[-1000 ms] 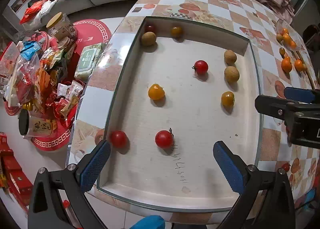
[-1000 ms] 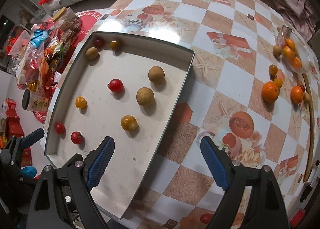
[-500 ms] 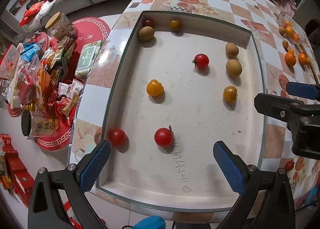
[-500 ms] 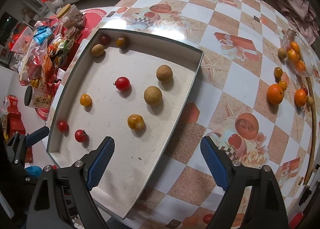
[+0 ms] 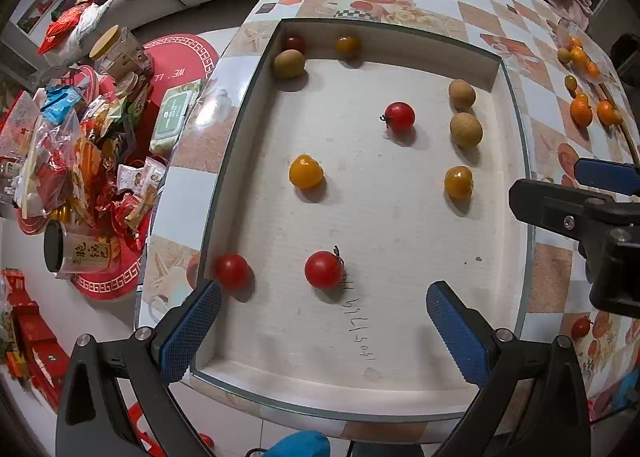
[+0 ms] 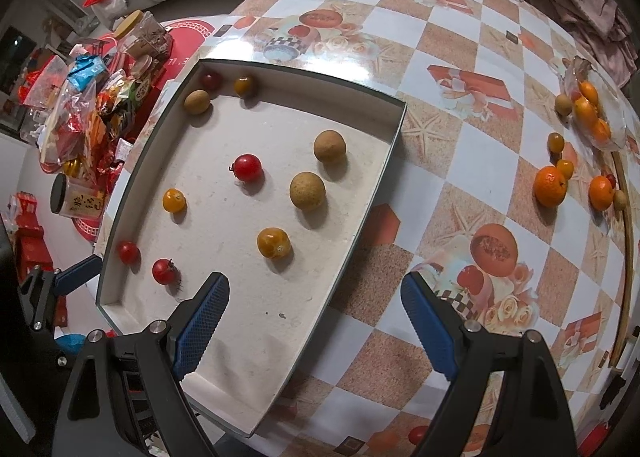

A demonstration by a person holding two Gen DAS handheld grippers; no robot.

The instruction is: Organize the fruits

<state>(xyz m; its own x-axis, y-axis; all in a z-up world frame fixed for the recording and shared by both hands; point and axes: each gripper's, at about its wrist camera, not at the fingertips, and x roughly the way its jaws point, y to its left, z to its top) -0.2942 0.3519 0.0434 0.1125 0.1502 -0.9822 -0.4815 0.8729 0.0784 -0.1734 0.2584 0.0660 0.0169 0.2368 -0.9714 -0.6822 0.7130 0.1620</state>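
Fruits lie scattered, unsorted, in a shallow tray (image 5: 248,105) on the surface: red tomatoes (image 5: 323,270), yellow ones (image 5: 305,172), brown longans (image 5: 465,130). Left tongs (image 5: 320,331) and right tongs (image 6: 314,325) hover wide apart, empty. Which fruit goes next is unclear.

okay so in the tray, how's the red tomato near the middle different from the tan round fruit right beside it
The red tomato is glossy bright red; the tan fruit is dull and brownish. The tomato looks smaller than the tan fruit. The tomato carries a small dark stem on its side, while the tan fruit shows none. Both are round, loose on the tray floor, apart from each other and untouched by either tongs.
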